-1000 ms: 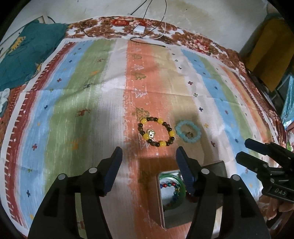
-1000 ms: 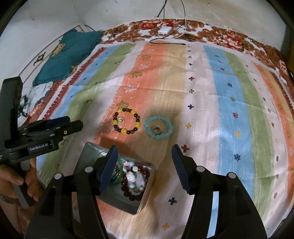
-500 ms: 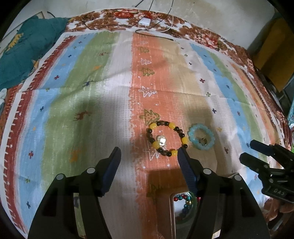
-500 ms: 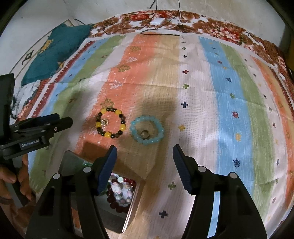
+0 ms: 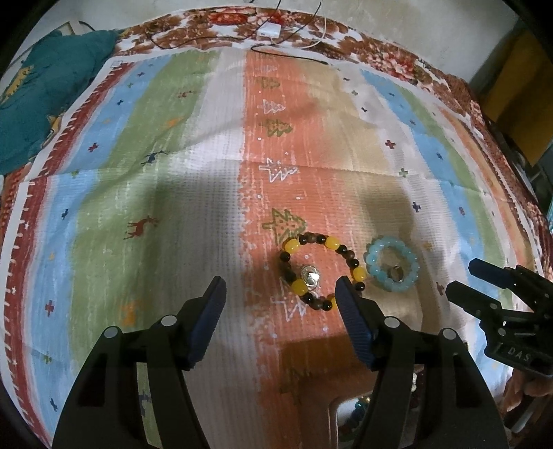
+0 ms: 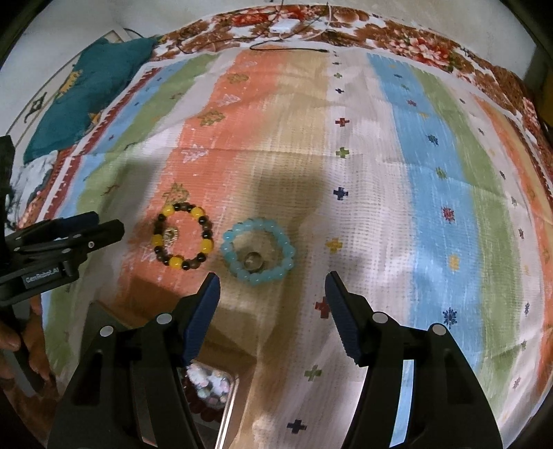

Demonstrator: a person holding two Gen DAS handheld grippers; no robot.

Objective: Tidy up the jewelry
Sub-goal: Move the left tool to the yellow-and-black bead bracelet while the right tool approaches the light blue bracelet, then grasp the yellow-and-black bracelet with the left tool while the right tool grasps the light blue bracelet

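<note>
— Striped cloth covers the whole surface, right?

— Yes, with a floral border at the far edge and white cables lying on it.

— How do the jaws stand?

— Left gripper is wide open and holds nothing; right gripper likewise, spread wide and empty.

— What lies just past them?

— A brown-and-yellow bracelet sits flat just beyond the left gripper's right fingertip, a small silver charm inside its loop. A light-blue bracelet lies just to its right, directly ahead of the right gripper's gap, not touching the first.

— And nearer?

— A metal tin holding beads sits under the grippers, near side. A teal cloth lies far left.
</note>
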